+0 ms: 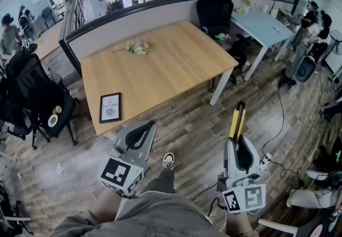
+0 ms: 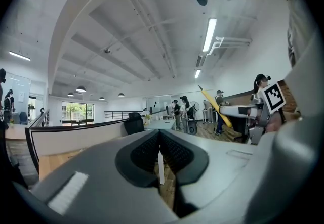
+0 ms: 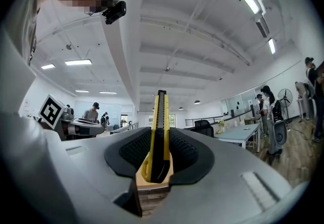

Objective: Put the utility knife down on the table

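In the head view the right gripper (image 1: 238, 144), at lower right, clamps the yellow knife (image 1: 237, 121), which sticks out over the floor short of the table (image 1: 160, 65) in the upper middle, while the left gripper (image 1: 141, 134) sits at lower left. In the left gripper view its jaws are pressed together in the lower middle with nothing between them, and the knife (image 2: 215, 108) slants up at middle right. In the right gripper view the knife (image 3: 160, 117) stands upright at centre, pinched between the gripper's (image 3: 159, 142) two black pads (image 3: 132, 154).
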Demonstrator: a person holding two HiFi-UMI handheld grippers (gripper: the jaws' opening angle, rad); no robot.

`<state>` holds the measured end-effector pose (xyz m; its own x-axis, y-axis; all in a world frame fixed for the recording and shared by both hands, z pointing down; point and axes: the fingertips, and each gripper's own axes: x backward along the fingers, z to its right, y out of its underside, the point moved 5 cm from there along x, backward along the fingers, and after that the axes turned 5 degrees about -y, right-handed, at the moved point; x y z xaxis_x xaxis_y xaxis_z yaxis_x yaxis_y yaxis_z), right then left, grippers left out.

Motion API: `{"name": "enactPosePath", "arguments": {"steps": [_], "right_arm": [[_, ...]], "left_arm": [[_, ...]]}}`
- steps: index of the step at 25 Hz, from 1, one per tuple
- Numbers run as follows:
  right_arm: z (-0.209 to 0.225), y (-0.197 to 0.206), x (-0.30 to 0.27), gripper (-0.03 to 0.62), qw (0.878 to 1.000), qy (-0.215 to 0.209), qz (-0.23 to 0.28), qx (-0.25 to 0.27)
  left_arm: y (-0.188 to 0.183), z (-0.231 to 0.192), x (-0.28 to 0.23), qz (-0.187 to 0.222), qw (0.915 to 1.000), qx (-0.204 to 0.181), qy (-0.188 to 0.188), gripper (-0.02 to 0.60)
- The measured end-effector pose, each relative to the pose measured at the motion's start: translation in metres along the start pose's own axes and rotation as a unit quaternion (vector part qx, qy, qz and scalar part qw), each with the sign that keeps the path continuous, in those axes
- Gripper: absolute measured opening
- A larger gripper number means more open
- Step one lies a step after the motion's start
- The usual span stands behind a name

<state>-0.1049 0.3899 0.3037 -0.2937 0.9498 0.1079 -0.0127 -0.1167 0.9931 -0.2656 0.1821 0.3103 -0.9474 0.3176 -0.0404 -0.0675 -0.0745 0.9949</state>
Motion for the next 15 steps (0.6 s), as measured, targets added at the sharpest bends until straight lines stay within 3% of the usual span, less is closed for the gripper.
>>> {"name": "enactPosePath", "arguments": {"steps": [15], "right_arm": [[0.057,0.015,-0.199,0.123,0.999,-0.021,-0.036,-0.008]], "left_arm": [[0.001,-0.12,-0.159,-0.01,0.9999,0.009,0.001,0.002]]}}
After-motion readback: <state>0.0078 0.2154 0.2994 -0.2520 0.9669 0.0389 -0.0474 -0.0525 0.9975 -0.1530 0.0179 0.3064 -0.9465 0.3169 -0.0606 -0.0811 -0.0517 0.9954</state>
